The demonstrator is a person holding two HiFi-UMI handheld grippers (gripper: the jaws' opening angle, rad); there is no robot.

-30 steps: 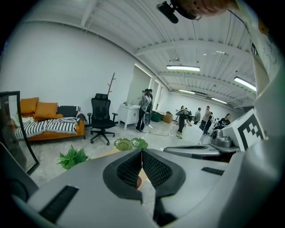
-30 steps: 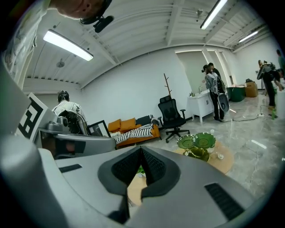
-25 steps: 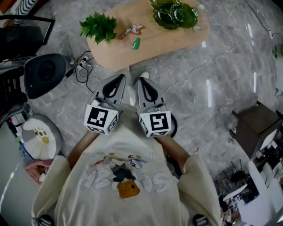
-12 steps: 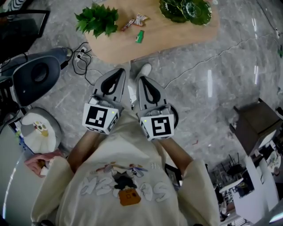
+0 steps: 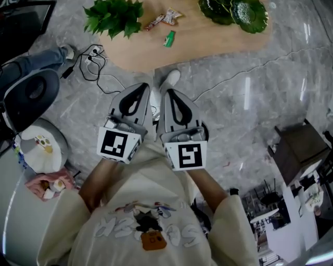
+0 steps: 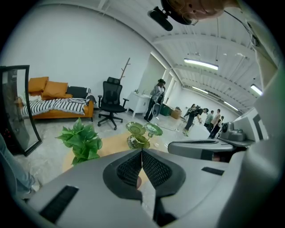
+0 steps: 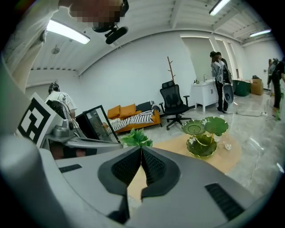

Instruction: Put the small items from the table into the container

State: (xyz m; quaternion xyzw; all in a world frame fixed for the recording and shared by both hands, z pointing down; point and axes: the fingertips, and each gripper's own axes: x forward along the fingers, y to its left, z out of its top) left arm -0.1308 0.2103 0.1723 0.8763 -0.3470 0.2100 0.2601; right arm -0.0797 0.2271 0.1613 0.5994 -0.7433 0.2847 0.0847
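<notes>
1. I hold the left tool (image 5: 142, 86) and the right tool (image 5: 167, 93) side by side, low in front of my body. Both are over the grey floor (image 5: 250, 109) with their tips aimed at the near edge of the table (image 5: 208, 42).
2. In the left gripper view, the left tool's two ribbed pads meet at the tip. Nothing is caught between them.
3. The right gripper view shows the same for the right tool: jaws pressed together and empty.
4. The small items lie on the table ahead of both tips and well apart from them. They are a pair of wrapped sweets (image 5: 165, 19) and a green packet (image 5: 169, 38).
5. The green packet is the nearer one, lying almost straight ahead of the right tool. The sweets sit just beyond it, toward the far side of the table.
6. The container, a green leaf-shaped dish (image 5: 237, 10), stands at the right end of the table. It is to the right of the items and further from the tools than they are.
7. A potted plant (image 5: 114, 15) stands at the table's left end, ahead of the left tool.
8. A white shoe (image 5: 169, 79) rests on the floor between the tool tips and the table edge.
</notes>
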